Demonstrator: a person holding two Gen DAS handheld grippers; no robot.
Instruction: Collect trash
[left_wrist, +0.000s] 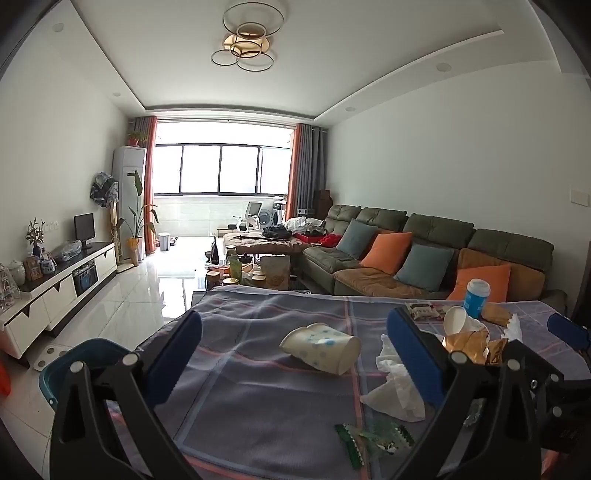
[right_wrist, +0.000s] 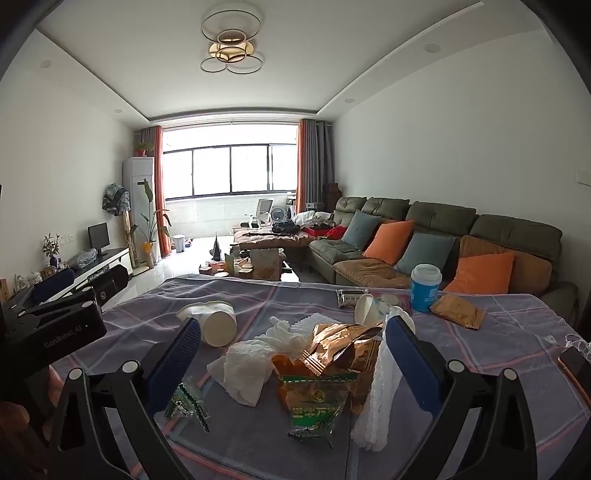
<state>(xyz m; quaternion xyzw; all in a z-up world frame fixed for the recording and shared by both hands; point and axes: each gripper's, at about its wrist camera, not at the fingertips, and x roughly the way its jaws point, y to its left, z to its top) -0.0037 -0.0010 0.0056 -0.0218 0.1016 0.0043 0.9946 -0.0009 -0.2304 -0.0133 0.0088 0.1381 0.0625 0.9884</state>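
Trash lies scattered on a table under a checked purple cloth (left_wrist: 258, 398). In the left wrist view a tipped paper cup (left_wrist: 320, 347) with blue dots lies ahead of my left gripper (left_wrist: 299, 354), which is open and empty. A crumpled tissue (left_wrist: 395, 391) and a green wrapper (left_wrist: 373, 439) lie closer. In the right wrist view my right gripper (right_wrist: 295, 358) stands open over a crumpled tissue (right_wrist: 255, 365), a gold wrapper (right_wrist: 343, 343) and an orange-green snack bag (right_wrist: 314, 398), touching none of them. The tipped cup (right_wrist: 218, 325) lies left of them.
A blue bin (left_wrist: 85, 362) stands on the floor at the table's left edge. A blue lidded cup (right_wrist: 424, 288), a brown packet (right_wrist: 458, 310) and a second paper cup (right_wrist: 365, 306) sit far right. A phone (right_wrist: 574, 363) lies at the right edge. A sofa (right_wrist: 443, 251) stands behind.
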